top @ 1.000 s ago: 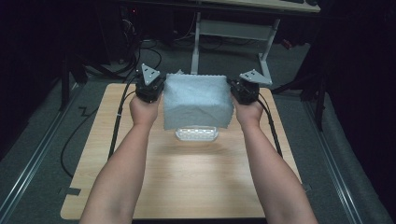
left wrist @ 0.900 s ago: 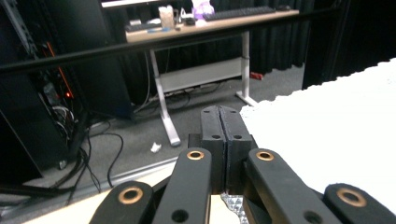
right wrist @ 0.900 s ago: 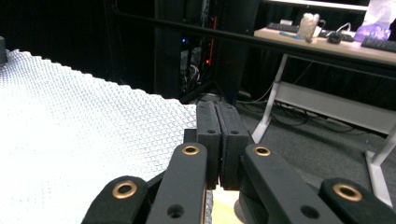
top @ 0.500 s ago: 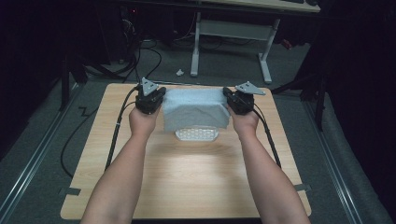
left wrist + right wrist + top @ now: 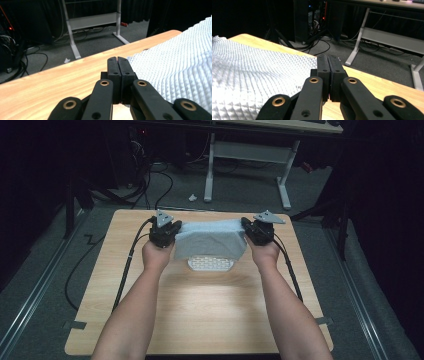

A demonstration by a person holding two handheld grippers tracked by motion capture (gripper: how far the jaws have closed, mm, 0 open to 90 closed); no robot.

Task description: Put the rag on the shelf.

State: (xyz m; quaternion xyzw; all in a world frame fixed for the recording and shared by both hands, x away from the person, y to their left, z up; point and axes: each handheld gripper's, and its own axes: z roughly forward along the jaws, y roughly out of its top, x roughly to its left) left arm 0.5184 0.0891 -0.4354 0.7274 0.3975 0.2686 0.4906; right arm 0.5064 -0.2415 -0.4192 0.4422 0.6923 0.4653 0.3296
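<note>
Dark curtains, grey carpet and a white-legged desk frame [image 5: 247, 165] fill the top of the high view, behind the pale wooden table [image 5: 200, 320] where I work. My left claw [image 5: 117, 65] is clenched, its two black jaws pressed flat together on the corner of the white waffle-textured cloth [image 5: 211, 239]; my right claw [image 5: 328, 63] is clenched the same way on the opposite corner. Along my left claw's jaws, the cloth spreads from the jaws to the right edge of the frame, a grid of small raised diamonds, with the table's far edge running up to the upper right. Along my right claw's jaws, the same weave lies at the left, folding softly, and tangled black cables [image 5: 317, 45] sit on the floor beyond the table. From the high view I see what neither jaw camera gives: the cloth stretched between both claws in the upper middle of the frame, draped over a white perforated tray [image 5: 210, 264] whose near rim peeks out beneath. Black cables [image 5: 127, 265] trail from each claw toward the bottom of the frame.
</note>
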